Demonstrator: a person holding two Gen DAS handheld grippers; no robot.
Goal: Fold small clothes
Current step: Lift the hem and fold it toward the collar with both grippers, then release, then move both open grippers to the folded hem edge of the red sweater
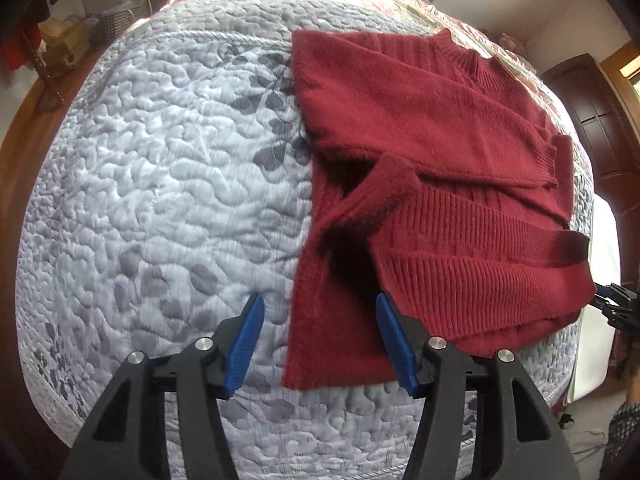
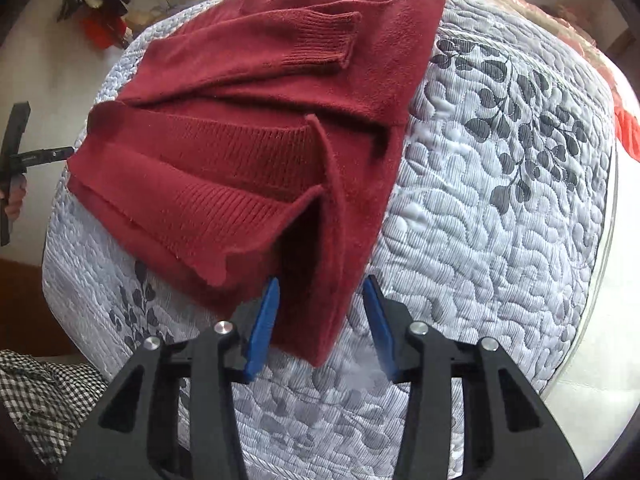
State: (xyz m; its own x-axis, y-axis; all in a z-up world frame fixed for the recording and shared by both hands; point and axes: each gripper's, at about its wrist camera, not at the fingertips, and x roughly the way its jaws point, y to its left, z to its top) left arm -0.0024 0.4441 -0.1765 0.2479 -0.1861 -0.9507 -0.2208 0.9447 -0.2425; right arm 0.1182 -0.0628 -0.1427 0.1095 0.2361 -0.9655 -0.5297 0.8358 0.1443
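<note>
The red sweater [image 1: 432, 152] lies on the quilted bed [image 1: 160, 160], its sleeves already folded across the body and its ribbed hem partly doubled upward, so a final fold is probably left. The left gripper [image 1: 320, 344] and right gripper [image 2: 322, 324] both stand spread and empty, one at each near corner. Bare quilt lies open on the left and right, while the near bed edge is close.
</note>
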